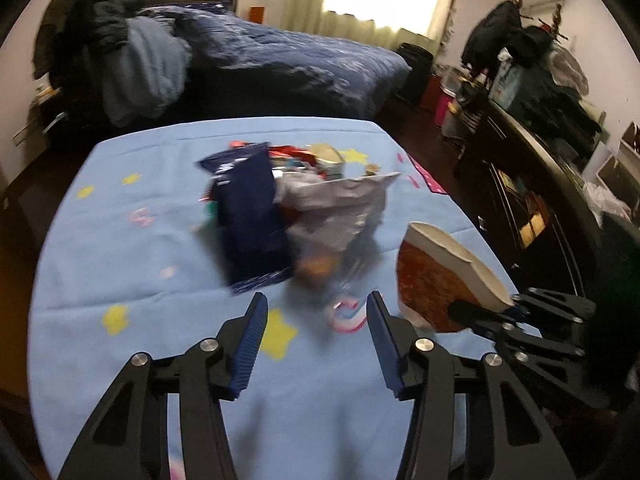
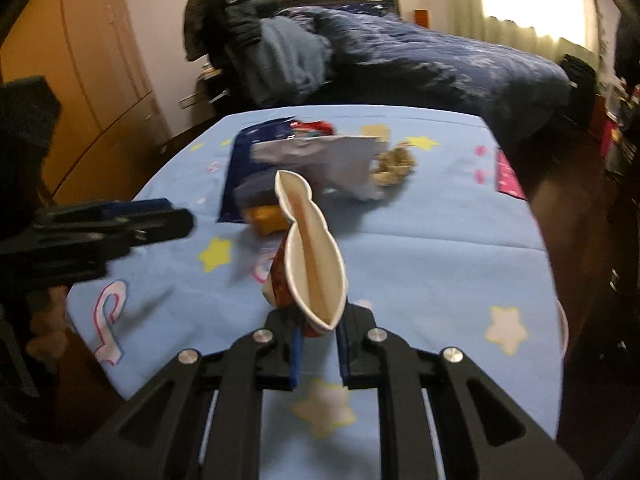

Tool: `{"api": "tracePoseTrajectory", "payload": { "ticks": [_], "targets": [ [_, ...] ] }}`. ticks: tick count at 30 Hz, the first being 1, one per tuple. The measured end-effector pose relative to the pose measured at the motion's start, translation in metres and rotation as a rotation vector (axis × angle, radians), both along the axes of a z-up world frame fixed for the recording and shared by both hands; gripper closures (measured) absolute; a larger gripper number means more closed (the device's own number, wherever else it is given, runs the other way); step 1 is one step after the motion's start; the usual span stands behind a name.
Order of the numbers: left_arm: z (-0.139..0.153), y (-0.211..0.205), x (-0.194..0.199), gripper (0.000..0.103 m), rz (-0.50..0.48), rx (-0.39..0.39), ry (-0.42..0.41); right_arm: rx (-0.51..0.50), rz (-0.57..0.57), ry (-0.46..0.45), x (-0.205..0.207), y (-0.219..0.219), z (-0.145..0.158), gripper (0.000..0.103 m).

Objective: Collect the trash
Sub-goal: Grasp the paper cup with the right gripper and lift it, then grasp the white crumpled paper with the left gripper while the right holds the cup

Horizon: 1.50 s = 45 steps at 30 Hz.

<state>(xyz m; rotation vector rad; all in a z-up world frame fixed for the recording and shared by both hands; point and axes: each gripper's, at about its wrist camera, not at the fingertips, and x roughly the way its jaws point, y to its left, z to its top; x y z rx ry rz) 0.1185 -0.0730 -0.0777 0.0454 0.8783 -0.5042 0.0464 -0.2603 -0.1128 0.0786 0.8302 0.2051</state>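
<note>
trash is lying on a table covered by a light blue cloth (image 1: 120, 240) printed with yellow stars. going left to right in the left wrist view, a dark blue wrapper (image 1: 250, 220) is lying flat and is touching a crumpled silver bag (image 1: 340, 208) beside it. the left gripper (image 1: 316, 304) is hovering low in front of these two, its blue-padded jaws standing partly open with nothing between them. further right, the right gripper (image 2: 318, 334) is pinching a paper cup (image 2: 312, 256), red on the outside and white inside, squeezing its rim flat into a narrow slot. the cup is sitting up off the cloth. behind the table a bed with a dark blue quilt (image 1: 288, 52) is blurring into the background.
</note>
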Motion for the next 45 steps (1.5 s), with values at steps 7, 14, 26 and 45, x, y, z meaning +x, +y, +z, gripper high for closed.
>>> {"api": "tracePoseTrajectory", "payload": {
  "ticks": [7,14,26,45],
  "targets": [
    [-0.018,-0.027,0.032,0.070,0.020,0.042,0.025,0.031,-0.039,0.000,-0.004,-0.017,-0.002,0.088],
    [-0.017,-0.019,0.035,0.101,0.023,0.024,0.055,0.032,-0.041,-0.005,-0.004,-0.010,0.001,0.088],
    [0.004,0.002,0.007,0.072,0.005,0.044,0.056,0.045,-0.058,-0.019,-0.007,-0.015,0.005,0.088],
    [-0.004,-0.052,0.085,0.064,-0.359,0.179,0.055,0.043,-0.109,-0.001,0.004,-0.032,-0.001,0.088]
  ]
}}
